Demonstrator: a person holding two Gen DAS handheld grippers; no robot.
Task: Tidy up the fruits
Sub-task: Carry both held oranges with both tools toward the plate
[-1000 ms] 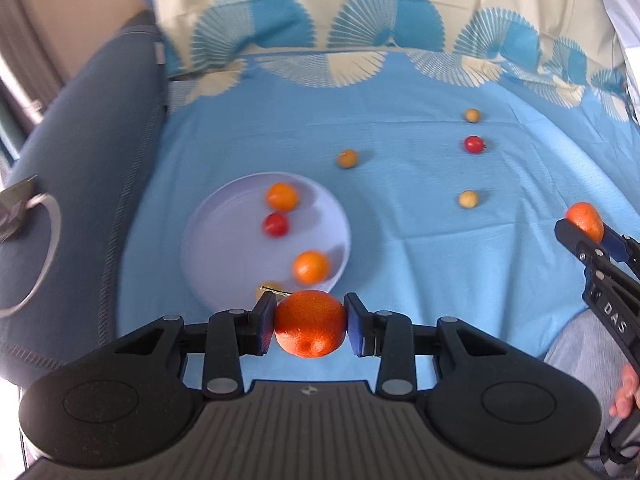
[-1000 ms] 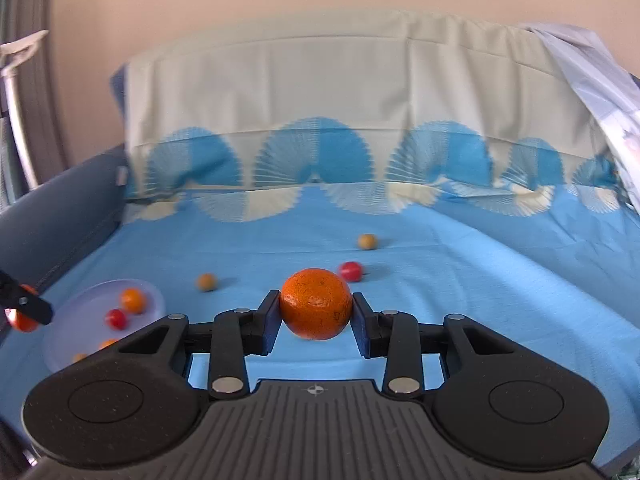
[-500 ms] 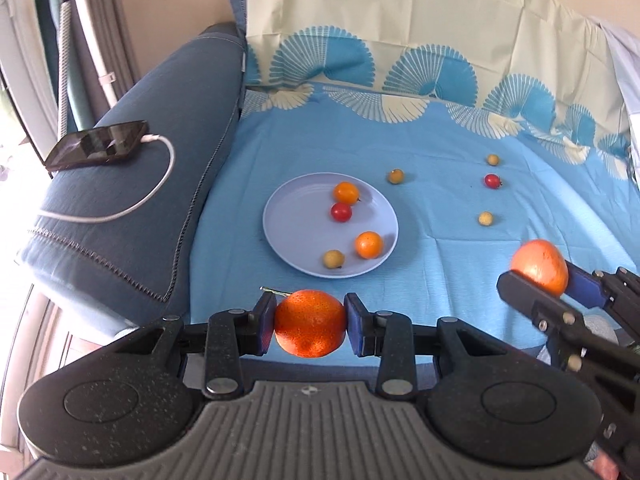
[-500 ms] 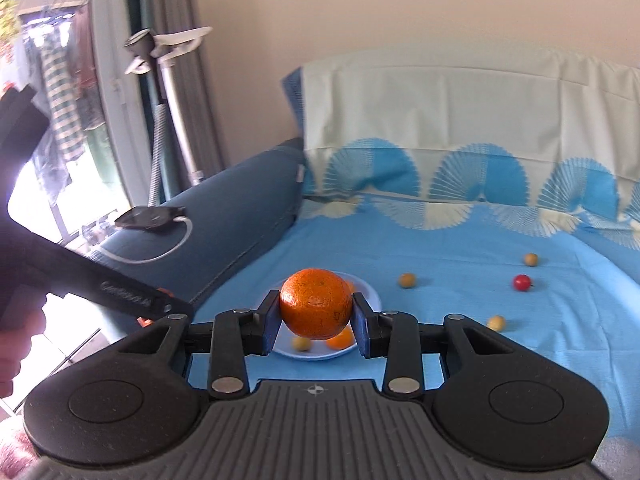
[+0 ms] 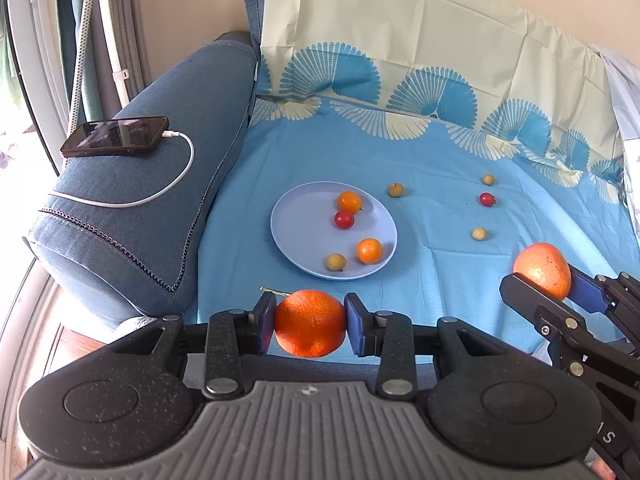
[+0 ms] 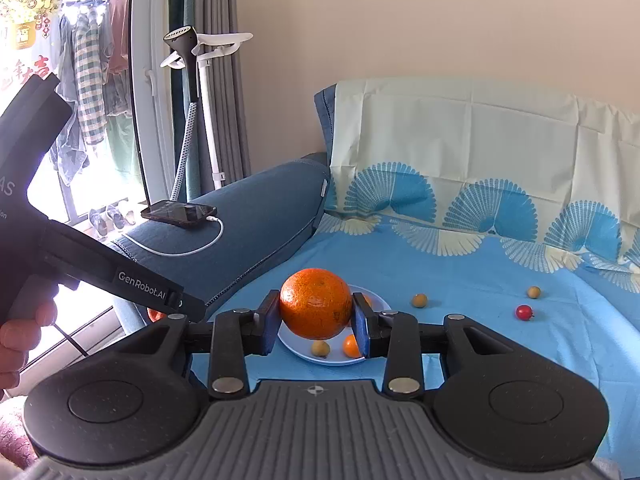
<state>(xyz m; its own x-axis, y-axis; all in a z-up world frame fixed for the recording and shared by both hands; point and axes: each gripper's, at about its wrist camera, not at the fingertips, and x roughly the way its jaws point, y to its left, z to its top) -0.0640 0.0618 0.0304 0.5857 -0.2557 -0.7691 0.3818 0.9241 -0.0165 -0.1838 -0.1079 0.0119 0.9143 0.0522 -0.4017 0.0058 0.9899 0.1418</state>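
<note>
each gripper (image 5: 310,323) (image 6: 316,318) clamps an orange (image 5: 310,328) (image 6: 315,308).

We are holding both hand-held grippers level: the left hand-held gripper (image 5: 310,322) and the right hand-held gripper (image 6: 316,316), at its 3 o'clock, are each clamping an orange.

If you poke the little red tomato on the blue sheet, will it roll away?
Probably yes. The red tomato is small and round, lying loose on the smooth blue sheet, so a nudge would likely send it rolling. Its skin looks shiny, so it may slip from a pinch.
</note>
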